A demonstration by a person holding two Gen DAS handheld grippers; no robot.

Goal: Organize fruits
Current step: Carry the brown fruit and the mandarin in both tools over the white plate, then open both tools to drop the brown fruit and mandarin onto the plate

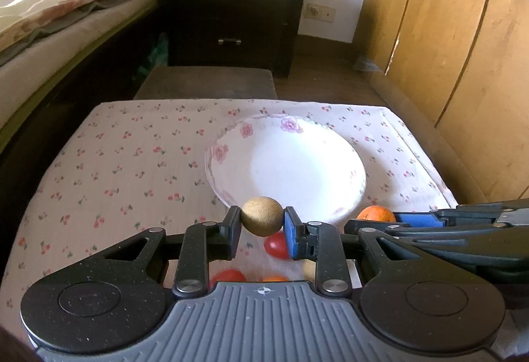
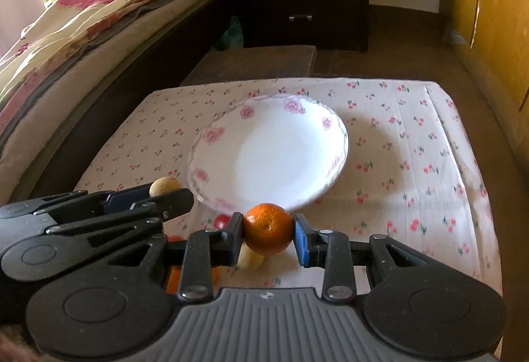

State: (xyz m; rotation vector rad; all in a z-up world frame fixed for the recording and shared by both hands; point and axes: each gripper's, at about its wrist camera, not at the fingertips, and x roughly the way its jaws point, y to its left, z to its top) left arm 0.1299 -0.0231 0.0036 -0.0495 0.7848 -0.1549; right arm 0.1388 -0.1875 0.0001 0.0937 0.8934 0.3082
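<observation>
While both grippers hang near the plate's near rim:
Left gripper (image 1: 262,226): fingers clamped on brown round fruit (image 1: 262,216)
Right gripper (image 2: 268,233): fingers clamped on orange (image 2: 268,228)
Plate (image 2: 211,137): on flowered cloth (image 2: 413,170)
Tomatoes (image 1: 277,245): on cloth, below left gripper

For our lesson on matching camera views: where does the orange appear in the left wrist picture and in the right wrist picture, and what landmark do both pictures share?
Left wrist view: the orange peeks out low on the right, held in the right claw beside the plate's near rim.
Right wrist view: the orange sits low in the centre, clamped in the right claw.
Shared landmark: the white flowered plate on the cherry-print cloth.
</observation>
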